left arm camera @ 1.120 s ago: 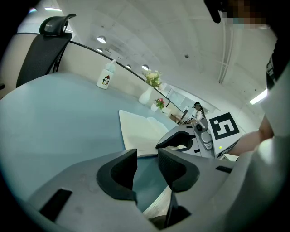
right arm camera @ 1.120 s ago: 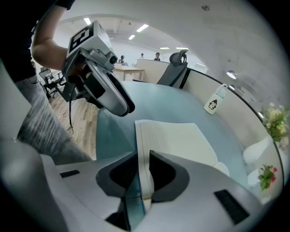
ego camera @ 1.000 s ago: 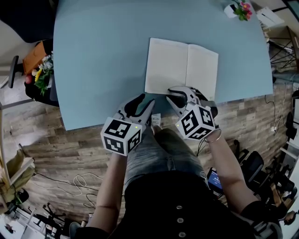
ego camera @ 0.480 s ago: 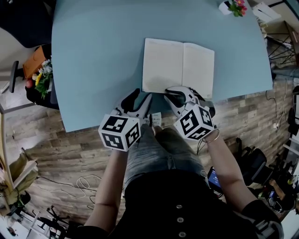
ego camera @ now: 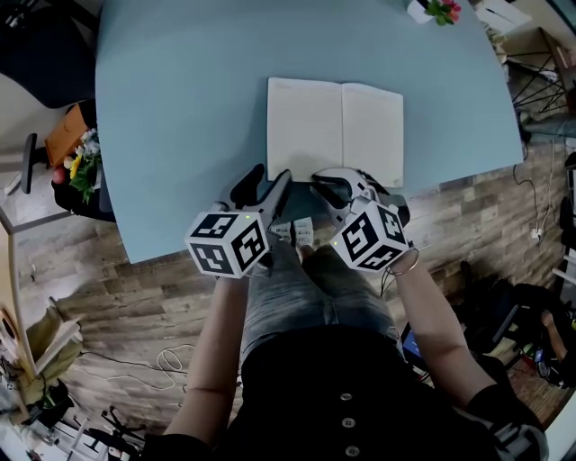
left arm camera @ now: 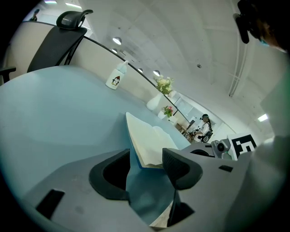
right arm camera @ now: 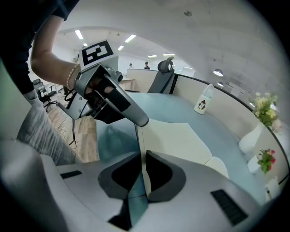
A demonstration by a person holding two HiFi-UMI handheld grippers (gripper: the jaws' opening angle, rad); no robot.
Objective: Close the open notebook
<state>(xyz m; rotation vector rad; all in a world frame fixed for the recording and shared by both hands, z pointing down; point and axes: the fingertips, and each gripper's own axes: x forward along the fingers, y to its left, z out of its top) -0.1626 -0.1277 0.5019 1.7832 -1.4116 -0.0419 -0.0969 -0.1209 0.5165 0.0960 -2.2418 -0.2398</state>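
The notebook [ego camera: 335,131] lay open on the table [ego camera: 180,108], its spine running away from the person. The left gripper [ego camera: 267,180] had just been opening its jaws; they stood wide, w/ the near left corner just ahead and nothing pressed. The right gripper [ego camera: 328,183] jaws were pinched on the near edge, approx. by the spine. The left half probably had to swing rightwards over the spine.

Notebook [ego camera: 335,131] on table [ego camera: 180,108] nr front edge, right of ctr; flower vase [ego camera: 423,11] at far-right corner, well behind it.
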